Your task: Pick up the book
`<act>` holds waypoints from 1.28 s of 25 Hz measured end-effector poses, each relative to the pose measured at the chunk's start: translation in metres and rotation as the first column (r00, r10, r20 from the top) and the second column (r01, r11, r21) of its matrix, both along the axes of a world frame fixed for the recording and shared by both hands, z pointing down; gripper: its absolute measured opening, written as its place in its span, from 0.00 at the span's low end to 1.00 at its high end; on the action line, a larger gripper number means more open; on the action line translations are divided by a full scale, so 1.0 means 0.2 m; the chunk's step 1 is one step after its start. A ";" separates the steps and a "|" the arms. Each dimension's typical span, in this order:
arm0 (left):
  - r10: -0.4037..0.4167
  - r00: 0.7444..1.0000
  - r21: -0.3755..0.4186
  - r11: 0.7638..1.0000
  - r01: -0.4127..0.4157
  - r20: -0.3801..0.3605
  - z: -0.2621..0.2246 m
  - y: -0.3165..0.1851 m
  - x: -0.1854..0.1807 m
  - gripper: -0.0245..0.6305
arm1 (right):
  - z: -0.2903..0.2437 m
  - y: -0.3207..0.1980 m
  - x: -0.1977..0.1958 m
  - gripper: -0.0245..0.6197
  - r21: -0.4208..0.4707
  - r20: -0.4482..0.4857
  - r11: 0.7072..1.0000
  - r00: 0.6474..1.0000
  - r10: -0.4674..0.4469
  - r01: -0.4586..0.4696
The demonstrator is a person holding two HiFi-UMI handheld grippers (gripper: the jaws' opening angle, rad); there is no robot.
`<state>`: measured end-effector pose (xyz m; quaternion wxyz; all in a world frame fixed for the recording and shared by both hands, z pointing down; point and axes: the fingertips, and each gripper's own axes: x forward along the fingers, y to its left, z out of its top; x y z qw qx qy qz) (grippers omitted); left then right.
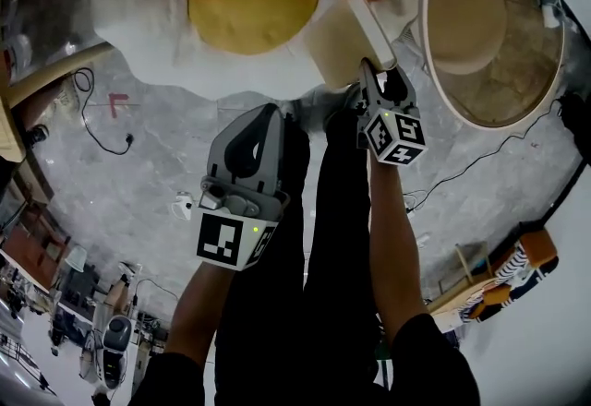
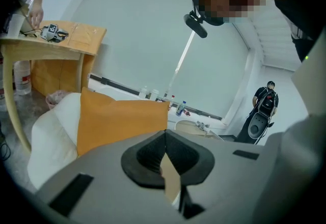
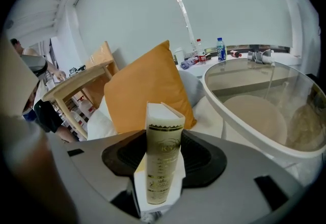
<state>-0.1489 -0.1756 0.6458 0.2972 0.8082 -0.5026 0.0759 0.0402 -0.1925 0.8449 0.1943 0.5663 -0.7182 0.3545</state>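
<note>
While R hand-held gripper clamps book, L hand-held gripper is clenched; grey floor, orange cushion.

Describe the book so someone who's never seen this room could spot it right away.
Start at the big orange cushion on the white seat beside the round glass table. In front of it, the right claw grips a slim book. It's the only thing with a cream spine printed in gold.

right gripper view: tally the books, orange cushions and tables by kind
book: 1
orange cushion: 1
round white-rimmed table: 1
wooden table: 1
total: 4
</note>
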 end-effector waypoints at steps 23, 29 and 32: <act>-0.122 0.993 0.083 0.989 0.121 0.006 -0.86 0.13 -0.23 0.05 | -1.23 0.06 -0.23 0.37 0.105 -0.011 0.989 0.994 -0.105 0.106; -0.137 0.991 0.118 0.984 0.136 -0.006 -1.11 0.17 -0.26 0.05 | -1.58 0.11 -0.27 0.37 0.147 -0.016 0.981 0.992 -0.124 0.125; -0.124 0.992 0.140 0.982 0.124 -0.007 -1.24 0.20 -0.25 0.05 | -1.75 0.13 -0.30 0.37 0.176 -0.030 0.973 0.988 -0.149 0.152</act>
